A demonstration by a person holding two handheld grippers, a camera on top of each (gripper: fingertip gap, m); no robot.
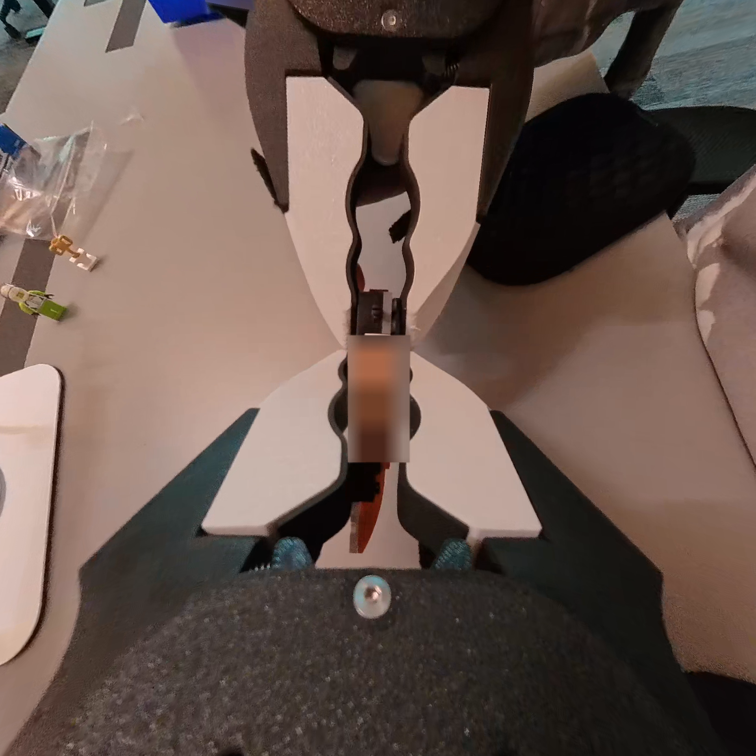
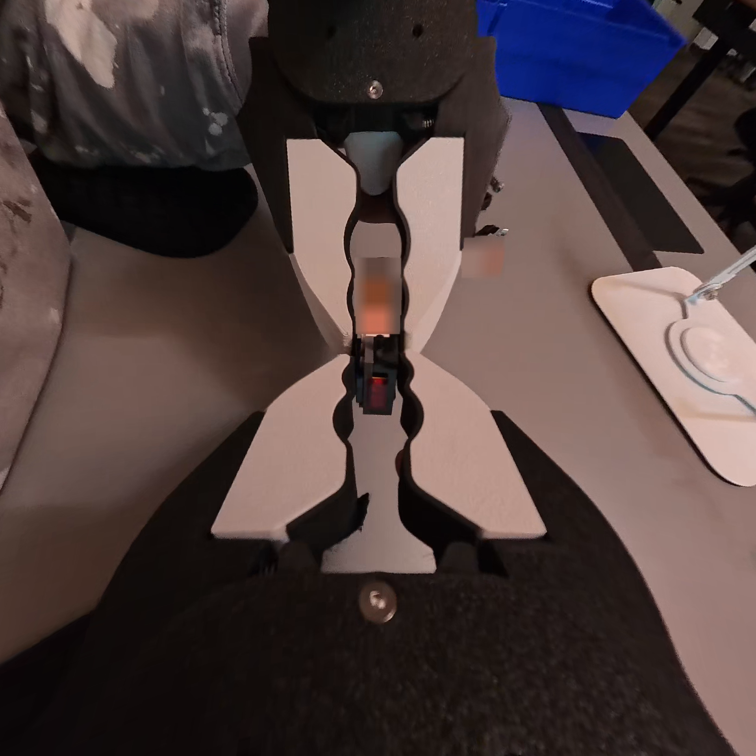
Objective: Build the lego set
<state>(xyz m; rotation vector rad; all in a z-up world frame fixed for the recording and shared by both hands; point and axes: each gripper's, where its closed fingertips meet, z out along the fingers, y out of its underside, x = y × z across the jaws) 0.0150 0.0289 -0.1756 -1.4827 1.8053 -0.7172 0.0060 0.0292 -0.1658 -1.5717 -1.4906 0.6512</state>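
White-faced and dark-framed, the two grippers met tip to tip above the pale table [image 1: 172, 196]. In the left wrist view, the left gripper [image 1: 378, 360] came up from 6 o'clock with its jaws narrow, clamped on a small black lego assembly [image 1: 378, 313]; a red piece [image 1: 368, 519] showed between its fingers. The right gripper [image 1: 378, 323] reached down from 12 o'clock, and its own view showed its jaws narrow around a black-and-red piece [image 2: 376, 392].

Pressing the parts together probably called for squared tips and a straight, steady push, with no twisting.

Spare pieces waited at 9 o'clock: a gold-and-white part [image 1: 73, 251], a green figure [image 1: 34, 304] and a clear bag [image 1: 49, 180].
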